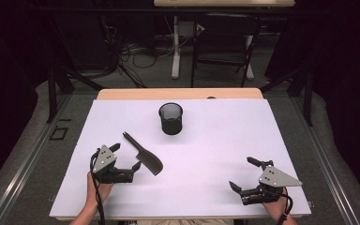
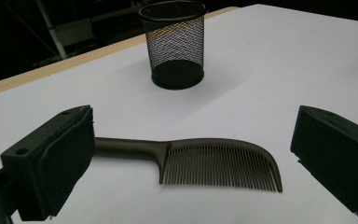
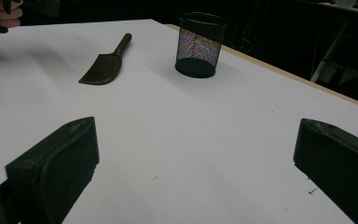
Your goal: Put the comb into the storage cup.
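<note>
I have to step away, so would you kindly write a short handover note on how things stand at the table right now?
Left gripper: open, at the comb, jaws either side of it, not closed on it.
Right gripper: open, holding nothing, low over the white table top near the front right corner.
Comb: lying flat, front left of centre, handle pointing away from the person.
Mesh cup: upright at the middle back of the table, nothing visible inside it.
Done: the left gripper is lined up on the comb.
Left: probably close on the comb, lift it and stand it in the mesh cup.
</note>
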`<state>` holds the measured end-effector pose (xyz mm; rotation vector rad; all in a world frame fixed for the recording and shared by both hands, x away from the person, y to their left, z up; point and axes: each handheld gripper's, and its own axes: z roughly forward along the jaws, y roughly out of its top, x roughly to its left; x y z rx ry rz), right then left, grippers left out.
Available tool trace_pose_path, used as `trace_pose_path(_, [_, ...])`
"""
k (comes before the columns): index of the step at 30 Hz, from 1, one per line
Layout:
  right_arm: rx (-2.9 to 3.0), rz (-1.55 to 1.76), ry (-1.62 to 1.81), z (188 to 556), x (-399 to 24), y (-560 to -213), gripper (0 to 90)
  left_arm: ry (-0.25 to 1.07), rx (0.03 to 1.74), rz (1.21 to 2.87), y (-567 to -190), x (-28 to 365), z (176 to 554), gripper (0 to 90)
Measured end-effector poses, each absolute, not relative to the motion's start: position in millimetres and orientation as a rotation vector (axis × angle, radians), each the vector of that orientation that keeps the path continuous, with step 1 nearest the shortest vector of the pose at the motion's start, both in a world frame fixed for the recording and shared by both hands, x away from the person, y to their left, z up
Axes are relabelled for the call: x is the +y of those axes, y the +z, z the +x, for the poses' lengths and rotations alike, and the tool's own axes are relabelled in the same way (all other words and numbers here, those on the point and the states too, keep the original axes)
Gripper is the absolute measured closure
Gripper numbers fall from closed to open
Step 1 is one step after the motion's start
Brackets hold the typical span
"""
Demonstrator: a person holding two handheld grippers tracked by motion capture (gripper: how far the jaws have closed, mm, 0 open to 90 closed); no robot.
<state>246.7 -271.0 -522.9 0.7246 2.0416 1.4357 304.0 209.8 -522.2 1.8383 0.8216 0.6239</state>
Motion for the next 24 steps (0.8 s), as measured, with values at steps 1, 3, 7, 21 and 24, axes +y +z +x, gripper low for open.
trace_pose_path(1, [2.042, 0.724, 1.435, 246.9, -271.2, -522.8, 0.0, 0.625, 0.824, 1.842, -521.9, 208.6, 304.7, 0.1])
trace_pose_path(3, [2.042, 0.728, 1.434, 246.9, -271.7, -523.0, 0.0, 0.625, 0.819, 1.845, -521.6, 207.0, 305.9, 0.1])
trace_pose_path(7, [2.039, 0.726, 1.433, 247.1, -272.7, -523.0, 0.0, 0.629, 0.823, 1.853, -521.4, 206.1, 308.3, 0.2])
trace_pose_path(21, [2.049, 0.718, 1.434, 246.6, -268.9, -522.0, 0.0, 0.634, 0.850, 1.847, -518.0, 207.0, 322.9, 0.0])
trace_pose_path(24, [2.045, 0.723, 1.435, 247.6, -269.9, -522.4, 0.0, 0.640, 0.848, 1.856, -517.9, 205.7, 326.5, 0.0])
